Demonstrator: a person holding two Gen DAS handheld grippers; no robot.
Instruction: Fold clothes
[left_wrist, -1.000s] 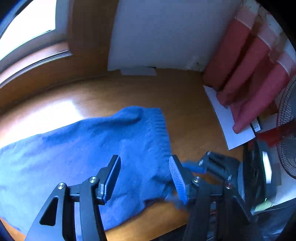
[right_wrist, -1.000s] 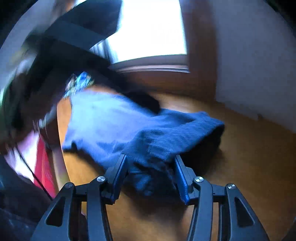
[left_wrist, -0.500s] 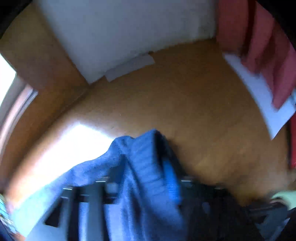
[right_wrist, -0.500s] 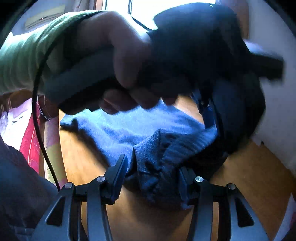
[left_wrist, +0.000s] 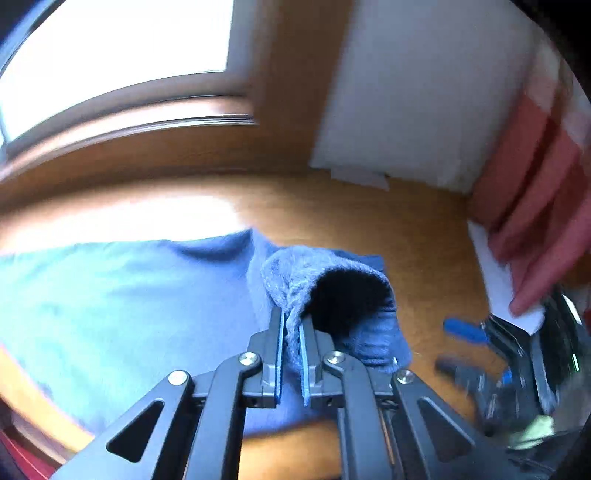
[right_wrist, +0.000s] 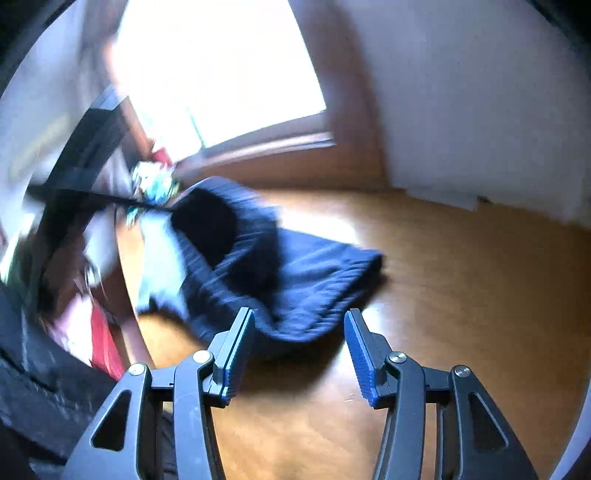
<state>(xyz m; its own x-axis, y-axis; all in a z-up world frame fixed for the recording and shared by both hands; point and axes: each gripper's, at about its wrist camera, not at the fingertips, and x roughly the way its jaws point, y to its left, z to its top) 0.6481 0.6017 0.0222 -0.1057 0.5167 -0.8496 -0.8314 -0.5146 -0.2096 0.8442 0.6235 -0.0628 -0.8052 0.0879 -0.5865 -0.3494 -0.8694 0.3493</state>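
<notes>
Wooden surface (left_wrist: 424, 236), orange-brown and glossy, with a bright patch of window glare at its left in the left wrist view. A blue knitted sweater (left_wrist: 122, 306) lies spread over its left half, one ribbed cuff (left_wrist: 332, 295) raised off the wood. A white sheet of paper (left_wrist: 495, 273) rests near the right edge, partly under red-and-white striped fabric (left_wrist: 532, 206). In the right wrist view the sweater (right_wrist: 314, 273) lies bunched near the curved left edge of the surface (right_wrist: 461, 280).
</notes>
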